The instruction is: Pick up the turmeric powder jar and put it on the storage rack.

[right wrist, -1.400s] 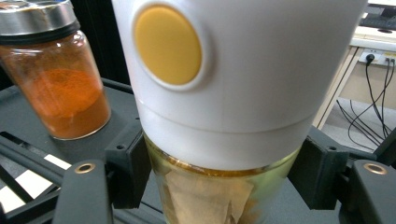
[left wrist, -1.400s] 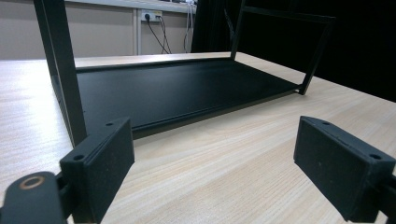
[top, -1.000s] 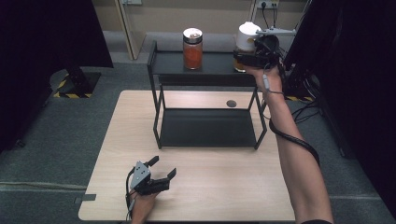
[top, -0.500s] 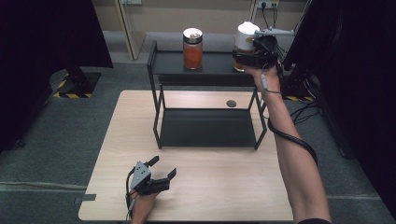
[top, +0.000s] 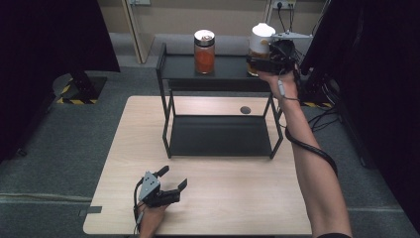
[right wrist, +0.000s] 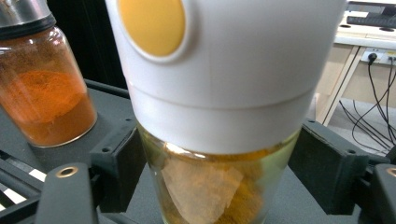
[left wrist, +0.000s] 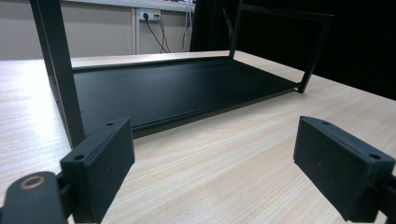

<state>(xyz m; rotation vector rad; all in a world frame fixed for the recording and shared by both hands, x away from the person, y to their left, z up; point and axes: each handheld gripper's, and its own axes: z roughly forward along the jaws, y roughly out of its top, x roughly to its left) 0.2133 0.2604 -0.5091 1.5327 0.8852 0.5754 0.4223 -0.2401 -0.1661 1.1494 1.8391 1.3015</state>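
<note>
right gripper (top: pixel 257 62): jaws just opening, jar with white lid (right wrist: pixel 219 107) between them, pads look clear | jar on rack (top: pixel 218 74) top shelf, beside orange jar (top: pixel 204 52) | left gripper (top: pixel 171 179): jaws apart, empty, on table (top: pixel 237 198) before rack

Orange-filled jar (top: pixel 204 51) just beside white-lidded jar (top: pixel 259 47) on rack's top shelf (top: pixel 228 69).

We see a light wood table (top: pixel 223 198) | black two-tier rack (top: pixel 218 134) on it — top shelf bears an orange-filled jar (top: pixel 204 52) and a white-lidded jar (top: pixel 260 47) | small dark disc (top: pixel 245 110) on the tabletop.
</note>
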